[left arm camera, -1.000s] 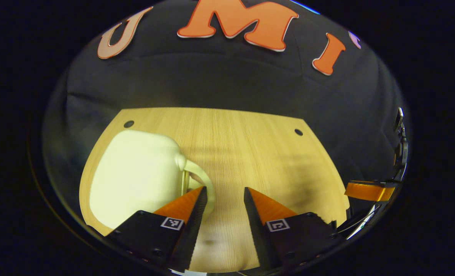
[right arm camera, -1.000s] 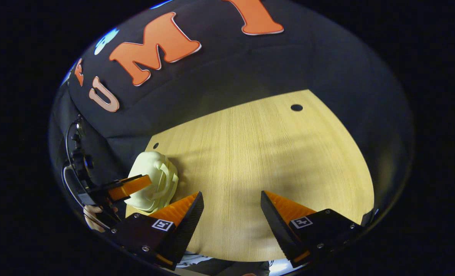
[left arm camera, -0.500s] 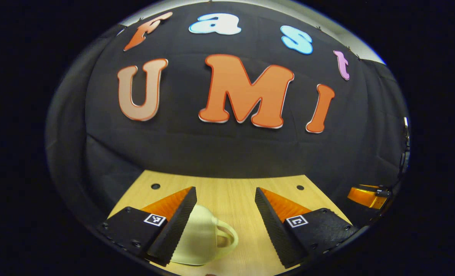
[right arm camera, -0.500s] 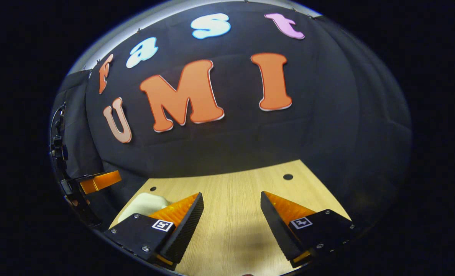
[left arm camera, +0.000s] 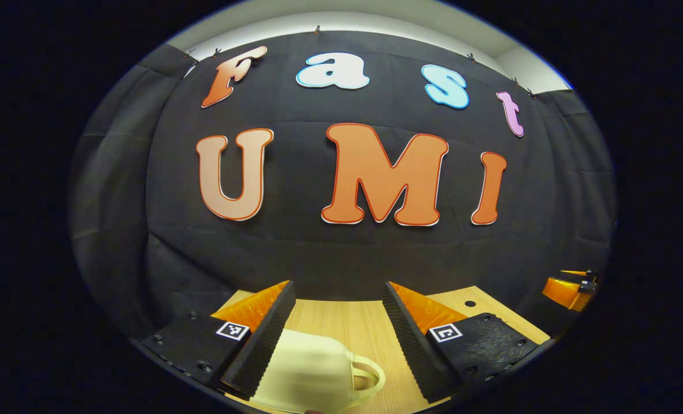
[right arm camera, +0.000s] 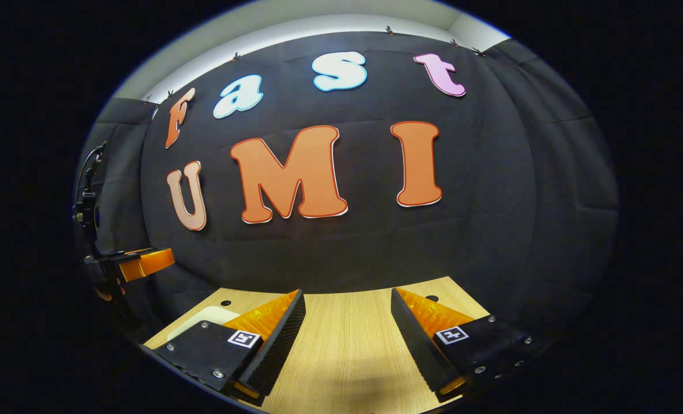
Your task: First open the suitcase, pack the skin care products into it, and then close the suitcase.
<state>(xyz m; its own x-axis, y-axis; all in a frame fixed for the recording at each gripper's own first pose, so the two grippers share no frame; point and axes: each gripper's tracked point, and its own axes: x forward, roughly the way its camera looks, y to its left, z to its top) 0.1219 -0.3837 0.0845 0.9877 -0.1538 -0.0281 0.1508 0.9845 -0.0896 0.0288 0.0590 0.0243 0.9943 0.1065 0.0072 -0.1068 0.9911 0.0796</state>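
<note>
A small cream suitcase (left arm camera: 312,374) lies shut on the wooden table (left arm camera: 364,328), its handle (left arm camera: 370,376) turned to the right. My left gripper (left arm camera: 338,284) hangs open above and behind it, nothing between the fingers. In the right gripper view a sliver of the suitcase (right arm camera: 203,319) peeks out behind the left finger. My right gripper (right arm camera: 347,291) is open over bare table (right arm camera: 347,356), holding nothing. Each view catches the other gripper at its edge: the right gripper (left arm camera: 568,287) far right, the left gripper (right arm camera: 142,261) far left.
The black cloth wall (left arm camera: 341,247) stands right behind the table's far edge. Small dark holes (left arm camera: 470,303) mark the table's back corners.
Both grippers have lifted and tipped up from the table toward the wall. The suitcase has slid to the bottom of both views. Both stay open.
</note>
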